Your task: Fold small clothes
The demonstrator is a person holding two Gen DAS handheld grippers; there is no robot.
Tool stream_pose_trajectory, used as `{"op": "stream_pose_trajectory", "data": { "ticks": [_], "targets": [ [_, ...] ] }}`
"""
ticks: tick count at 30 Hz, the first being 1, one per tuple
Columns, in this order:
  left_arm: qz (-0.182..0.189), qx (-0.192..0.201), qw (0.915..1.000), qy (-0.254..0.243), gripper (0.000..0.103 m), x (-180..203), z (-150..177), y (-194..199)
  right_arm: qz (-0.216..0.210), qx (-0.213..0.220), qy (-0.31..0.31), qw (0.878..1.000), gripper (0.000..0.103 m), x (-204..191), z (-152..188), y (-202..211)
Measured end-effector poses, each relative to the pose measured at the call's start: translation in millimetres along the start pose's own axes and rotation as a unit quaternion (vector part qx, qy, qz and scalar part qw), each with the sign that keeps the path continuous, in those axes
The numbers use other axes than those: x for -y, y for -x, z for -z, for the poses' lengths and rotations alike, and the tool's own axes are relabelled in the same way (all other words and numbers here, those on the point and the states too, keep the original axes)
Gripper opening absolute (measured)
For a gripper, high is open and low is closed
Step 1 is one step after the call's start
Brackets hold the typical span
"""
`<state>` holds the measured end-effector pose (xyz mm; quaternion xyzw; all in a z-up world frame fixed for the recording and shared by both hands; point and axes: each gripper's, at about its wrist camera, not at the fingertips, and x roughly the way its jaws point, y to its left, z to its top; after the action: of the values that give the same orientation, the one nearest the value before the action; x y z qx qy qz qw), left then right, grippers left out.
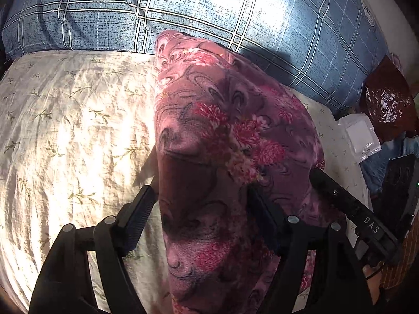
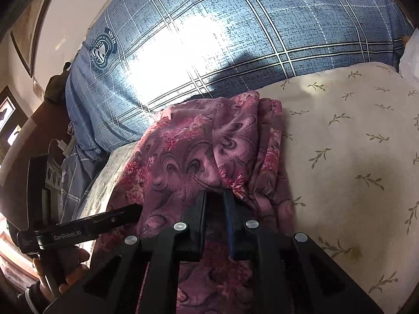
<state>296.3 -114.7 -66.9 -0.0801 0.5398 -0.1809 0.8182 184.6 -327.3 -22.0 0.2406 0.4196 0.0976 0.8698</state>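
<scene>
Lying on the bedsheet [image 1: 65, 120] ahead of both tools, the pink garment [image 1: 222, 130] bunches between the left gripper [image 1: 201, 209], spread wide, while the right gripper [image 2: 216, 198] pinches a fold nearly closed; thin cloth could slip free.

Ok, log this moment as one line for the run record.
left gripper: open, astride pink floral garment | right gripper: shut on garment | garment: partly folded on leaf-print sheet | plaid pillow behind

A pink floral garment [image 1: 222, 136] [image 2: 199, 151] lies bunched and partly folded lengthwise on a cream leaf-print sheet [image 1: 73, 120] [image 2: 340, 144], its far end touching a blue plaid pillow [image 1: 183, 7] [image 2: 222, 34].
</scene>
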Motion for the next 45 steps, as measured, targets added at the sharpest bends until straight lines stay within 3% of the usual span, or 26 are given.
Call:
{"op": "stream_pose_trajectory", "data": {
  "ticks": [5,8,10,11,12,15,17,19,20,21,23,25,27,29,31,32,34,37,39,41,42,44,45],
  "targets": [
    [0.005,-0.009,0.9999,0.003,0.075,-1.5,-1.9,4.0,-0.005,-0.029,-0.03,0.999,0.014,3.1,-9.0,0.7],
    [0.05,-0.015,0.9984,0.02,0.075,-12.6,-12.7,17.7,0.007,-0.023,-0.023,0.999,0.017,-3.6,-24.8,10.6],
    [0.073,0.002,0.9965,0.04,0.075,-26.7,-28.5,29.2,0.01,0.01,-0.029,0.999,0.037,-3.3,-41.8,20.7],
    [0.078,0.008,0.9956,0.052,0.075,-34.2,-38.4,32.2,0.013,0.021,-0.038,0.999,0.058,-0.7,-50.5,22.0],
    [0.079,0.009,0.9948,0.064,0.075,-41.1,-49.1,32.2,0.019,0.026,-0.049,0.998,0.067,2.5,-58.6,20.3],
    [0.085,-0.011,0.9923,0.09,0.075,-53.2,-77.5,17.6,0.019,0.007,-0.074,0.997,0.066,11.8,-79.8,-4.7],
    [0.084,-0.034,0.9909,0.099,0.075,-53.5,-91.8,-0.3,0.046,-0.008,-0.078,0.996,0.066,14.9,-88.9,-27.5],
    [0.077,-0.057,0.9901,0.102,0.075,-49.5,-101.9,-18.9,0.051,-0.033,-0.078,0.995,0.059,16.5,-93.0,-50.3],
    [0.074,-0.065,0.99,0.101,0.075,-46.8,-105.2,-25.1,0.039,-0.053,-0.069,0.995,0.027,14.5,-95.1,-60.3],
    [0.075,-0.066,0.9901,0.099,0.075,-44.2,-107.7,-27.9,0.034,-0.062,-0.052,0.996,0.005,9.5,-97.8,-64.3],
    [0.078,-0.046,0.9918,0.09,0.075,-39.7,-110.6,-25.9,0.02,-0.007,-0.006,1.0,0.004,-4.6,-102.1,-46.1],
    [0.063,-0.035,0.9934,0.089,0.075,-39.1,-111.5,-31.1,0.021,0.03,-0.014,0.999,0.004,0.2,-104.2,-32.7],
    [0.053,-0.06,0.9916,0.102,0.075,-42.0,-111.2,-50.8,0.041,0.001,-0.05,0.998,0.004,20.8,-102.2,-46.2],
    [0.035,-0.046,0.9951,0.079,0.075,-32.4,-113.7,-49.1,0.066,-0.052,-0.059,0.995,0.004,34.4,-92.7,-68.5],
    [0.025,-0.056,0.9961,0.063,0.075,-25.2,-114.1,-44.2,0.058,-0.036,-0.063,0.996,0.007,31.0,-92.4,-58.1],
    [0.029,-0.054,0.9964,0.058,0.075,-24.6,-111.8,-37.5,0.049,-0.026,-0.064,0.996,0.012,27.6,-93.5,-48.6],
    [0.042,-0.044,0.997,0.048,0.075,-23.8,-103.1,-17.2,0.031,0.005,-0.053,0.998,0.013,17.8,-91.7,-21.8],
    [0.067,-0.016,0.9974,0.024,0.075,-15.9,-80.2,18.4,-0.028,0.022,-0.026,0.999,0.013,1.1,-82.0,7.1],
    [0.069,-0.008,0.9975,0.007,0.075,-6.5,-60.8,28.4,-0.039,0.017,0.005,0.999,0.013,-10.0,-70.6,11.0],
    [0.061,-0.025,0.9978,-0.008,0.075,-0.1,-53.1,15.7,0.001,-0.033,0.025,0.999,0.01,-11.7,-57.8,-13.0],
    [0.039,-0.043,0.9982,-0.016,0.075,-0.1,-46.8,5.0,0.028,-0.062,0.036,0.997,0.004,-9.9,-50.9,-28.8],
    [0.016,-0.061,0.9978,-0.022,0.076,0.1,-35.5,-6.3,0.034,-0.038,0.039,0.998,0.004,-12.7,-47.1,-17.3],
    [0.023,-0.057,0.998,-0.011,0.075,-2.8,-34.4,0.6,0.046,-0.039,0.031,0.998,0.014,-15.1,-48.3,-9.6]
  ]
}}
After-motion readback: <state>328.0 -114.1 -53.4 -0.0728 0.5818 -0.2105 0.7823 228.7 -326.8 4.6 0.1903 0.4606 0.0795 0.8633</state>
